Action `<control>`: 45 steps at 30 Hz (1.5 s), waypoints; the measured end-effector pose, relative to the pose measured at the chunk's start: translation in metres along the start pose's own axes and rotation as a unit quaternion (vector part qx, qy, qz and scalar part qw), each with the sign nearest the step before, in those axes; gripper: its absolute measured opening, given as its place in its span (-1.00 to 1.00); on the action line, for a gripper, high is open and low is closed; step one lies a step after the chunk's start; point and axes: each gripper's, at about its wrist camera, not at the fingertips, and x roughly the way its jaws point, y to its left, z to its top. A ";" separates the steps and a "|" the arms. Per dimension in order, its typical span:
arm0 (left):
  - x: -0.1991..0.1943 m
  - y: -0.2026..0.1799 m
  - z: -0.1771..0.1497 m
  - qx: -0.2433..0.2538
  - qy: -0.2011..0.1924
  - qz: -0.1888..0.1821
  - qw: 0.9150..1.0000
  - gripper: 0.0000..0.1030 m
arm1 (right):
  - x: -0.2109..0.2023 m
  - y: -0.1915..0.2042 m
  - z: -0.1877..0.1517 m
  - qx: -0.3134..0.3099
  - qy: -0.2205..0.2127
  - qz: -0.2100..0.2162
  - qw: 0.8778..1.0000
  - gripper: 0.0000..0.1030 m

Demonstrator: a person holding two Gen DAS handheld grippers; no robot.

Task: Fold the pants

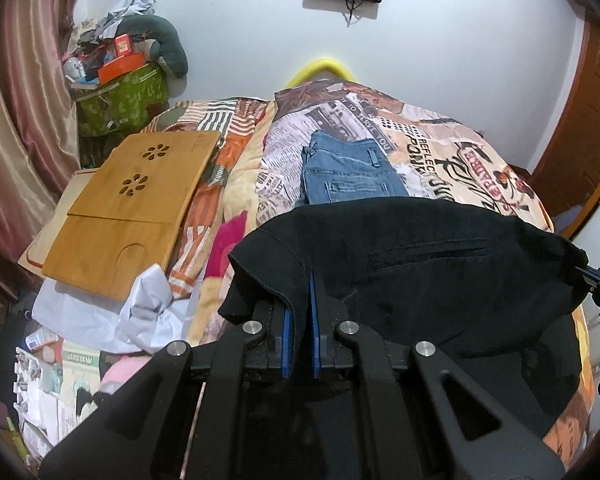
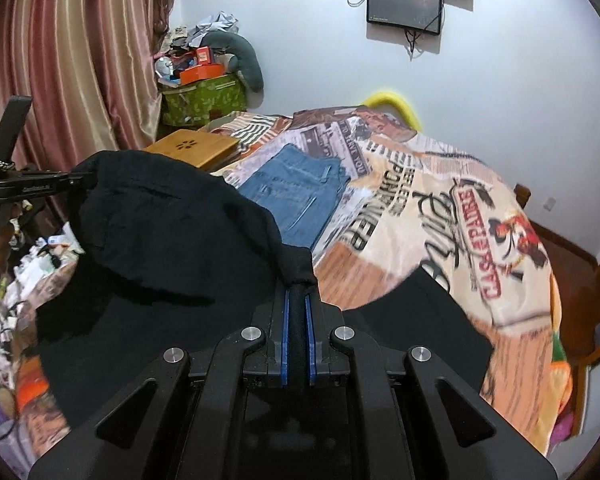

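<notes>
We hold the black pants (image 1: 420, 264) lifted over the bed (image 1: 480, 160), left gripper (image 1: 300, 300) and right gripper (image 2: 298, 300) each pinching a waistband corner, apparently so the legs hang straight, near the folded jeans (image 1: 348, 176).

Even indoor light; fisheye-warped edges

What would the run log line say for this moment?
left tongs: shut on black pants | right tongs: shut on black pants | pants lifted | folded jeans on bed
</notes>
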 end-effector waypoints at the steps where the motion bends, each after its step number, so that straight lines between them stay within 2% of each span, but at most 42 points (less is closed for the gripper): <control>1: -0.004 0.000 -0.005 0.001 0.000 0.000 1.000 -0.86 | -0.004 0.003 -0.006 0.001 0.002 0.003 1.000 -0.89; 7: -0.026 0.005 -0.046 0.006 0.002 -0.003 1.000 -0.85 | -0.019 0.024 -0.040 -0.004 0.017 0.021 1.000 -0.89; 14: -0.037 0.010 -0.095 -0.005 0.035 -0.006 0.999 -0.84 | -0.020 0.041 -0.082 0.008 0.048 0.035 0.998 -0.89; 20: -0.038 0.015 -0.135 -0.020 0.070 -0.003 0.997 -0.74 | -0.015 0.049 -0.111 0.018 0.071 0.032 0.997 -0.87; 26: -0.039 0.018 -0.158 -0.019 0.097 0.015 0.995 -0.59 | -0.025 0.044 -0.119 0.038 0.077 0.037 0.996 -0.76; 30: -0.053 0.023 -0.161 -0.011 0.089 0.035 0.995 -0.58 | -0.035 0.033 -0.125 0.059 0.088 0.042 0.993 -0.70; 32: -0.062 0.028 -0.157 -0.014 0.080 0.040 0.996 -0.58 | -0.042 0.029 -0.128 0.062 0.091 0.030 0.993 -0.54; 38: -0.082 0.036 -0.132 -0.028 0.045 0.052 0.997 -0.52 | -0.065 0.003 -0.122 0.081 0.070 -0.012 0.994 -0.51; 41: -0.077 0.027 -0.117 -0.020 0.038 0.054 0.998 -0.39 | -0.070 -0.009 -0.112 0.094 0.056 -0.028 0.994 -0.37; 43: -0.070 0.018 -0.104 -0.014 0.034 0.051 0.998 -0.22 | -0.072 -0.016 -0.102 0.097 0.045 -0.039 0.993 -0.20; 45: -0.062 0.007 -0.091 -0.008 0.033 0.043 0.999 -0.14 | -0.072 -0.021 -0.093 0.092 0.034 -0.047 0.994 -0.20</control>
